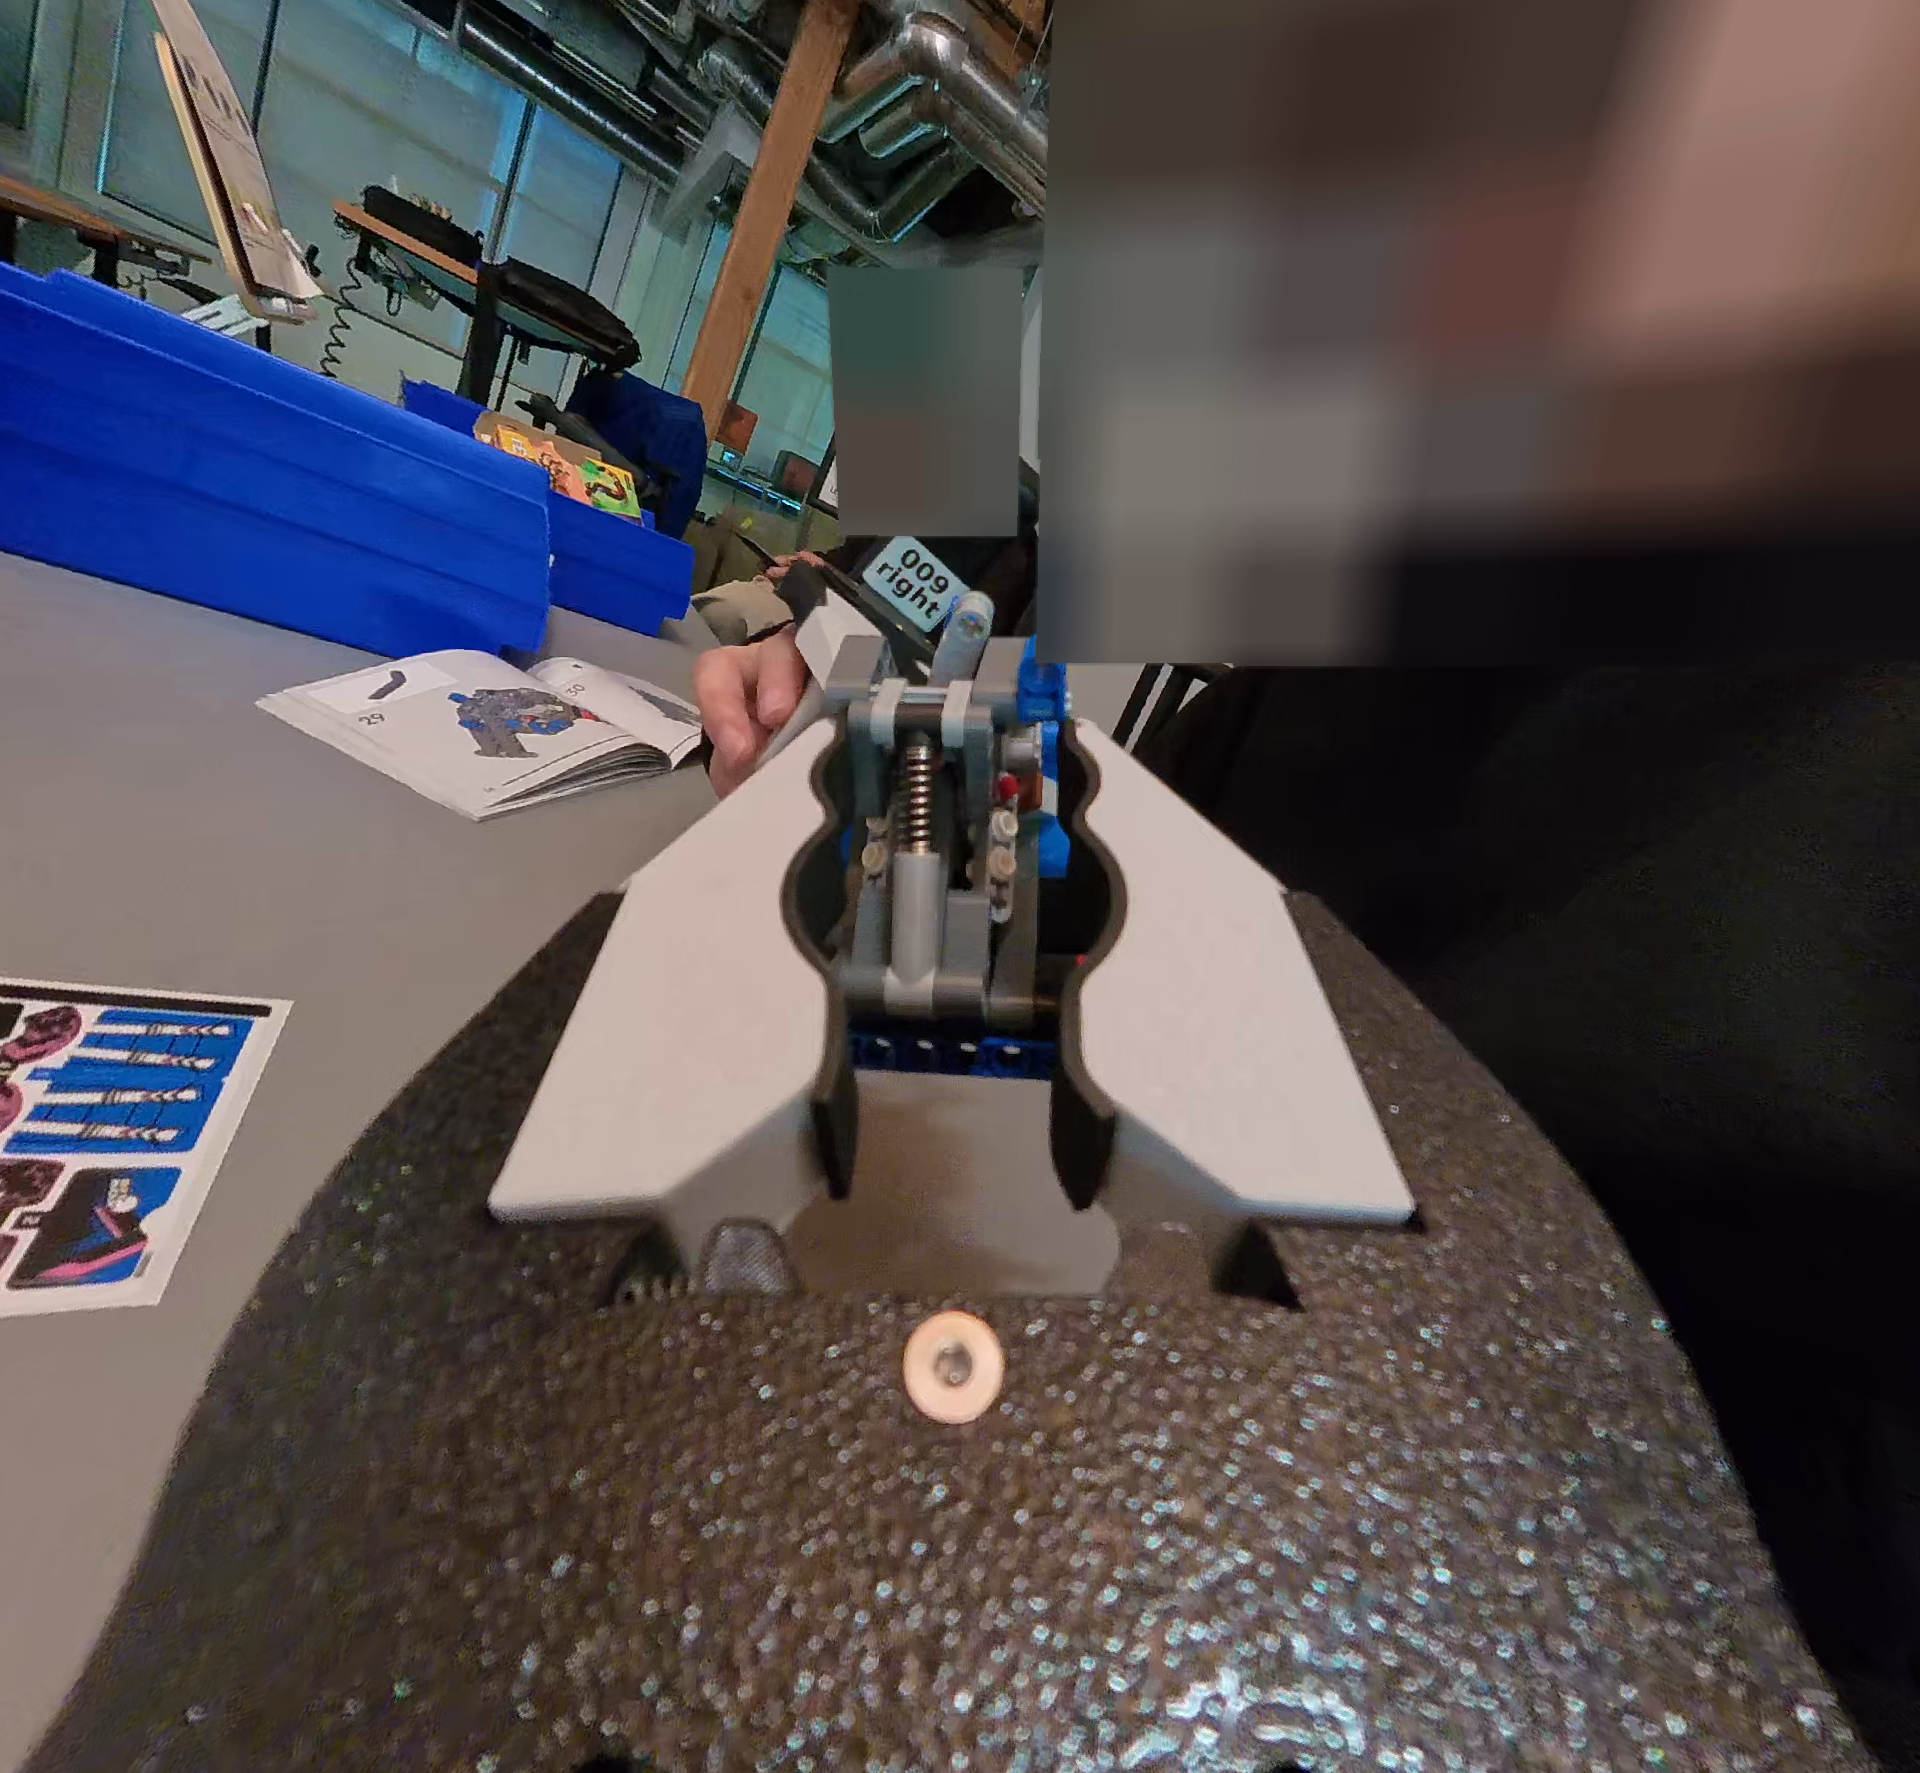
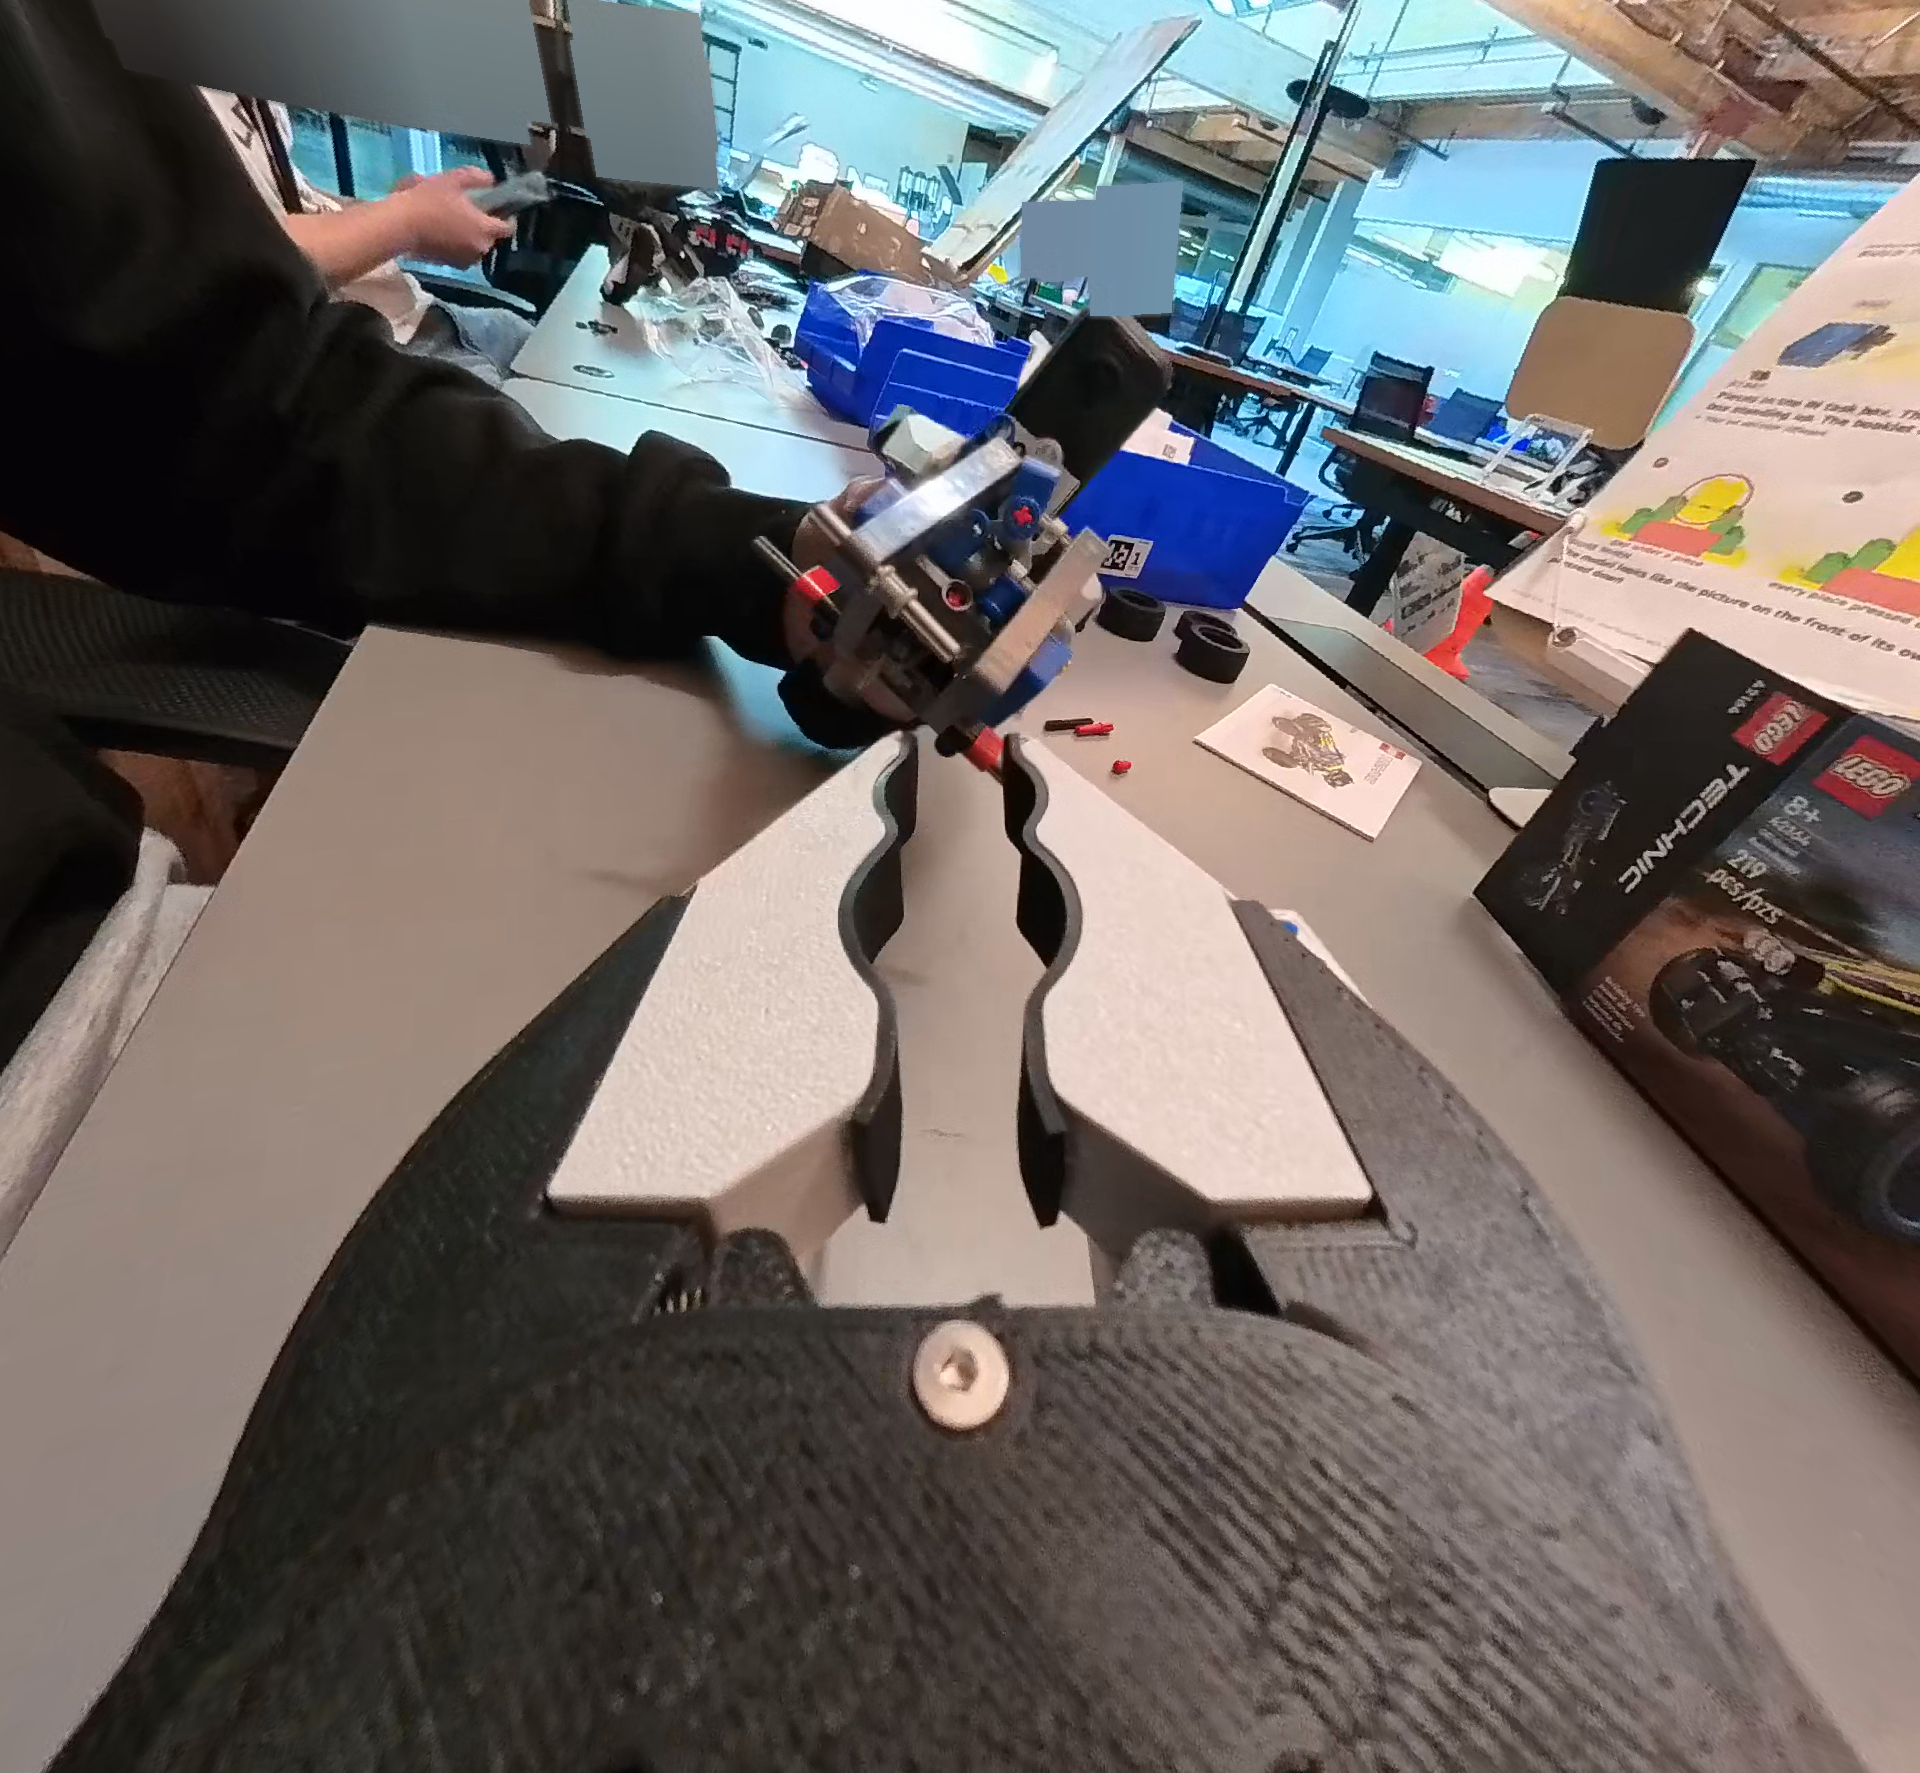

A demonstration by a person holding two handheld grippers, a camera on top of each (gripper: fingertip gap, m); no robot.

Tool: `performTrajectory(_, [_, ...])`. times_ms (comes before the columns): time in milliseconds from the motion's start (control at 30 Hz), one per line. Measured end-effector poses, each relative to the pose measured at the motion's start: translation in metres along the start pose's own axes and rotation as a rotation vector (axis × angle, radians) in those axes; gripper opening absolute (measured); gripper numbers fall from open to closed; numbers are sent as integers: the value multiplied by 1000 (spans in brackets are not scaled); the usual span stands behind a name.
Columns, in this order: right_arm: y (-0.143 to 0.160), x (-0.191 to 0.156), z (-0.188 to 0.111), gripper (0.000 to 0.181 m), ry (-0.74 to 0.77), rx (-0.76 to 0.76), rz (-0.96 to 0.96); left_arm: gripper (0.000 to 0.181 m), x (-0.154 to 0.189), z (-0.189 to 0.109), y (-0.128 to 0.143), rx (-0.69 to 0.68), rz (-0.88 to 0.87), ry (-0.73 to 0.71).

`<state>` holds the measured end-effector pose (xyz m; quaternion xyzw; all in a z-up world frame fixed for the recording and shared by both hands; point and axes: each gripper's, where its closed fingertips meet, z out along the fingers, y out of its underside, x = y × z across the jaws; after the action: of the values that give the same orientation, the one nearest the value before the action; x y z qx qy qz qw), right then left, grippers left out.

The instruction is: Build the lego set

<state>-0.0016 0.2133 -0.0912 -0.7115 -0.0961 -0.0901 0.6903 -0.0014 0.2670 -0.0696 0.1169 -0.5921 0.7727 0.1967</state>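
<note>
Item: partly built blue-and-grey plastic lego assembly with a metal coil spring and grey beams, held above the grey surface, clamped between the fingers of my left gripper, which is pinching it on both flanks. My right gripper sits nearly pressed together, its tips nipping a small red-and-black pin that juts from the near underside of the assembly; whether it truly grips the pin I cannot tell. Handling, by my judgement: light, rigid, slippery plastic; pressed joints may pop apart under twist, so hold the broad beams, not axles. Also on the surface: open instruction booklet far left, sticker sheet near left, black rubber tyres, product box right.
</note>
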Motion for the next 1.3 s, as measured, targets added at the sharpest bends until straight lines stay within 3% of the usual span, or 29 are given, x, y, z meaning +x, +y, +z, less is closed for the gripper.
performTrajectory(133, [-1, -1, 1, 13, -8, 12, 30, 36, 2, 3, 5, -35, 33, 0])
performTrajectory(367, [0, -2, 7, 17, -102, 41, 314, 36, 8, 9, 19, -145, 239, -30])
performTrajectory(567, [7, -10, 11, 13, -153, 0, 368, 36, 9, 17, 39, -286, 427, -52])
performTrajectory(867, [11, -13, 12, 14, -160, -36, 368, 35, 7, 20, 44, -394, 644, -132])
performTrajectory(967, [11, -13, 11, 14, -169, -37, 382, 35, 8, 21, 44, -405, 673, -139])
performTrajectory(1033, [10, -14, 11, 14, -181, -32, 400, 22, 9, 21, 43, -396, 681, -140])
performTrajectory(1300, [11, -11, 12, 8, -168, -35, 425, 22, 1, 16, 49, -419, 645, -157])
